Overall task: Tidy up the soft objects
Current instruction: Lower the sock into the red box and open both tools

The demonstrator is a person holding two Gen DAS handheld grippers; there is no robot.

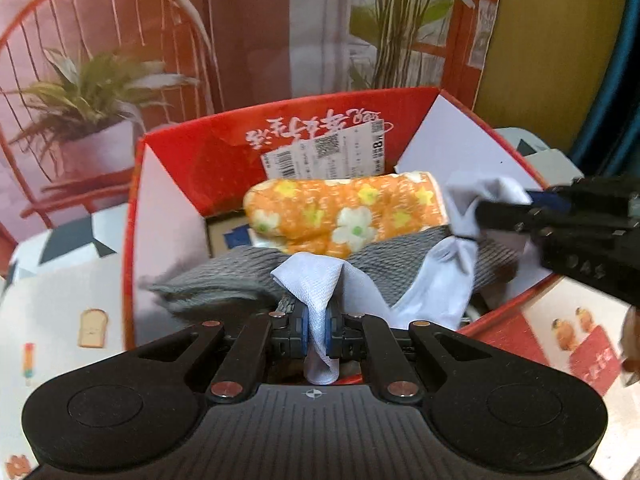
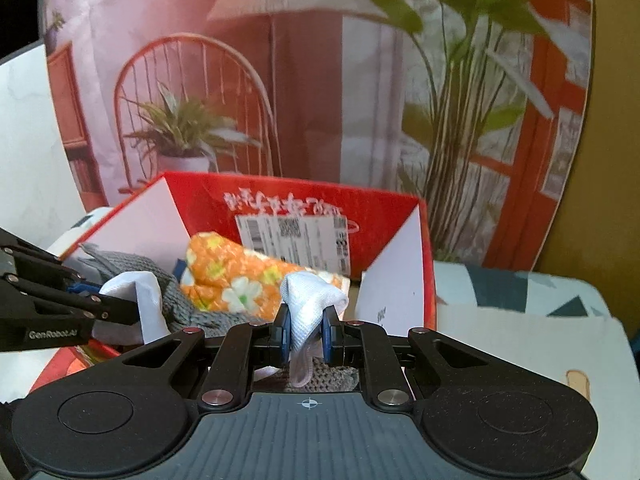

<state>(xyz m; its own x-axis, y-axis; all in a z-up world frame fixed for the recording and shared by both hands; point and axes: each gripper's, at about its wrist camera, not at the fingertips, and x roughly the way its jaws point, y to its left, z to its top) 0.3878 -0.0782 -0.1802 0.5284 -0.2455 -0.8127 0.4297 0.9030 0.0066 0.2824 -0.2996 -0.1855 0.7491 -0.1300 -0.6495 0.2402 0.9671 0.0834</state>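
Observation:
A white cloth is stretched between both grippers over a red cardboard box. My left gripper is shut on one end of it. My right gripper is shut on the other end; it also shows in the left wrist view, coming in from the right. Inside the box lie an orange flowered roll and a grey knitted piece. The white cloth hangs just above the grey knit. The left gripper shows at the left of the right wrist view.
The box stands on a table with a patterned cloth. A printed backdrop with a chair and plants stands right behind the box. A shipping label is on the box's back wall.

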